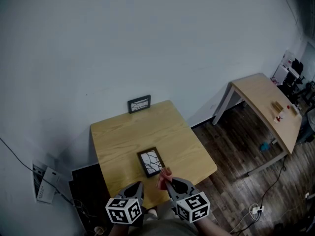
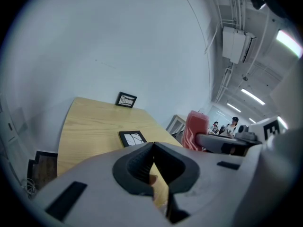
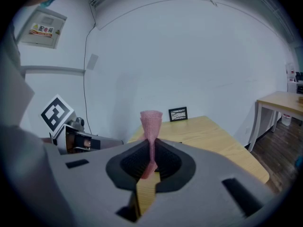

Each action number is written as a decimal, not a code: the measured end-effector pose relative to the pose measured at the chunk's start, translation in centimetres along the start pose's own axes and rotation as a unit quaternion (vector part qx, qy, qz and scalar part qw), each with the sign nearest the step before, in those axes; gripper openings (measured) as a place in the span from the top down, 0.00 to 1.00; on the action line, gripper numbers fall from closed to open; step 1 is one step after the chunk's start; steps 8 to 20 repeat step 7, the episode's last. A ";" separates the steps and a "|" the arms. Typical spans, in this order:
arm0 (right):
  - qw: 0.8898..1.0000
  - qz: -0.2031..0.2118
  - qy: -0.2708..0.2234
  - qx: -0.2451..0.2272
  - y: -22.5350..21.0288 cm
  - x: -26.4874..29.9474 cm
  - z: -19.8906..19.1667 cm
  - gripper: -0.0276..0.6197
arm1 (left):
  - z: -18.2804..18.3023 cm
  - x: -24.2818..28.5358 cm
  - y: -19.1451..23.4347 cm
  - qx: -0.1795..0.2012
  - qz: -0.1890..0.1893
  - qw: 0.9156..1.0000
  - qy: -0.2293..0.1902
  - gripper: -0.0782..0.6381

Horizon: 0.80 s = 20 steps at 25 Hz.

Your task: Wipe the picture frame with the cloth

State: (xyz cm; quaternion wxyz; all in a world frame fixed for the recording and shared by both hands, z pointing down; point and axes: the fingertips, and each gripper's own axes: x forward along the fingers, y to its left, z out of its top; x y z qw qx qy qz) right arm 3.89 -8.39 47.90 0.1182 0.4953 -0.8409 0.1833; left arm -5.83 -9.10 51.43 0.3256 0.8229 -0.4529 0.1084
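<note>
Item count: two picture frames, one cloth, two claws, two tables.

Left claw (image 1: 138, 185): the jaws are fully closed, pad against pad, and nothing is between them. In the left gripper view only the bare tabletop (image 1: 123, 136) shows past the closed tips. This claw touches neither frame nor the cloth.

Right claw (image 1: 170, 182): the jaws are closed on the cloth (image 1: 164, 177). The pink fabric is pinched into a narrow strip between the pads. Its free end fans out above and ahead of the jaw tips. The right claw sits just beside the left claw, on its right, both over the near edge of the tabletop.

Flat picture frame (image 1: 151, 162): it lies face up on the tabletop, directly ahead of both claws and near their tips. The cloth end hangs close to its near right corner; contact cannot be confirmed.

Upright picture frame (image 1: 139, 103): it stands at the far tabletop edge against the wall (image 1: 147, 43), well beyond both claws.

Second table (image 1: 261, 95): it is located far to the right of the right claw.
</note>
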 end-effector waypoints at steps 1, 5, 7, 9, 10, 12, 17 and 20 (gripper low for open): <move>1.000 0.000 0.000 0.001 0.0 0.0 -0.1 0.94 | 0.0 0.0 0.0 0.000 0.000 1.000 0.000 0.88; 1.000 0.000 0.001 0.000 -0.1 0.0 0.0 0.94 | 0.1 0.0 -0.2 0.002 -0.001 1.000 -0.003 0.88; 1.000 0.001 0.000 0.000 0.0 0.0 0.0 0.94 | 0.2 -0.1 -0.3 0.003 -0.002 1.000 -0.003 0.88; 1.000 0.001 0.000 0.000 0.0 0.0 0.0 0.94 | 0.2 -0.1 -0.3 0.003 -0.002 1.000 -0.003 0.88; 1.000 0.001 0.000 0.000 0.0 0.0 0.0 0.94 | 0.2 -0.1 -0.3 0.003 -0.002 1.000 -0.003 0.88; 1.000 0.001 0.000 0.000 0.0 0.0 0.0 0.94 | 0.2 -0.1 -0.3 0.003 -0.002 1.000 -0.003 0.88; 1.000 0.001 0.000 0.000 0.0 0.0 0.0 0.94 | 0.2 -0.1 -0.3 0.003 -0.002 1.000 -0.003 0.88; 1.000 0.001 0.000 0.000 0.0 0.0 0.0 0.94 | 0.2 -0.1 -0.3 0.003 -0.002 1.000 -0.003 0.88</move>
